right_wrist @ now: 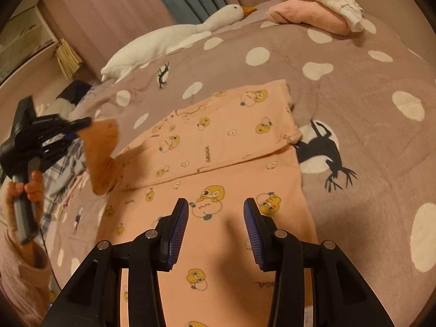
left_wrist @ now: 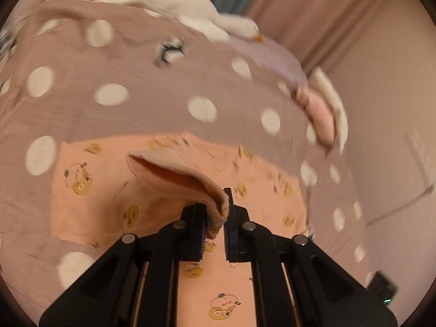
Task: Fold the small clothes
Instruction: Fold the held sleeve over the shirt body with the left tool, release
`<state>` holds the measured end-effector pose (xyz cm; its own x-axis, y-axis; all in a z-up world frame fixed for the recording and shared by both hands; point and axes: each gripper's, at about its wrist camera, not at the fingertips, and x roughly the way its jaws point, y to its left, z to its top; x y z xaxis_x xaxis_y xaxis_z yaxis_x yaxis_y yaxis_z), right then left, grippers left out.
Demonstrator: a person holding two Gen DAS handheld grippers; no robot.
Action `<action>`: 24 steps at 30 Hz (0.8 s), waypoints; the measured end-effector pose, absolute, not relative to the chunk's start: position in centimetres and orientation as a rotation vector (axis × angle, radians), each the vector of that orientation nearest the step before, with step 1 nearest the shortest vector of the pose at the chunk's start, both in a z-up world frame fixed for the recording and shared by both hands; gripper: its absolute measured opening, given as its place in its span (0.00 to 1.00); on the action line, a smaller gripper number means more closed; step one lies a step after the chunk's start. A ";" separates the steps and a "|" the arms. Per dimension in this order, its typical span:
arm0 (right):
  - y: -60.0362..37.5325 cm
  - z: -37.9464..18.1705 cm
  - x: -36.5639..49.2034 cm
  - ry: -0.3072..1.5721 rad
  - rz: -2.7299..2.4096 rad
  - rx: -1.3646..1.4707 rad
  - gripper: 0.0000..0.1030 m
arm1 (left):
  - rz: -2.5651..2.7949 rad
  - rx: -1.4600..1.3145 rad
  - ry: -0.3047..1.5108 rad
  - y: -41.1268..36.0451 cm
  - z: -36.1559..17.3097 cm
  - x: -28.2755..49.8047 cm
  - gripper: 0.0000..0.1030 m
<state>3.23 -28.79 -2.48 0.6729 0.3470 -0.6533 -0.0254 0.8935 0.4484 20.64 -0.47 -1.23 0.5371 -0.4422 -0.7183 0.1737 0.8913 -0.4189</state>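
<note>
On the spotted blanket [right_wrist: 354, 87] lies a pink printed garment [right_wrist: 218, 163], partly folded, one layer doubled over the far half. Left gripper [left_wrist: 216, 212] is clamped tight on a cuff [left_wrist: 174, 169] of the garment, lifting it off the bed; in the right view it hangs at the left edge, held by a hand [right_wrist: 24, 190]. Right gripper [right_wrist: 216, 218] hovers over the near part of the garment, jaws partly apart, nothing between them. Plush goose [right_wrist: 169, 38] and folded clothes [right_wrist: 313, 8] sit at the far side.
</note>
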 end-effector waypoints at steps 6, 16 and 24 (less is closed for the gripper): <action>-30.1 -3.3 3.0 0.827 0.200 0.470 0.41 | -0.378 -0.238 1.116 -5.1 -7.5 21.9 0.28; -30.0 -3.5 4.4 0.837 0.239 0.512 0.45 | -0.474 -0.189 1.070 -3.0 -6.4 18.6 0.77; -26.5 -3.0 9.1 0.871 0.353 0.501 0.45 | -0.343 -0.226 1.034 4.4 -7.2 14.6 0.81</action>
<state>9.07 -26.50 -3.02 0.5989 0.4883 -0.6347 -0.0916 0.8292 0.5515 14.56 4.36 -7.15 0.4658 -0.3813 -0.7985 0.1712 0.9242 -0.3414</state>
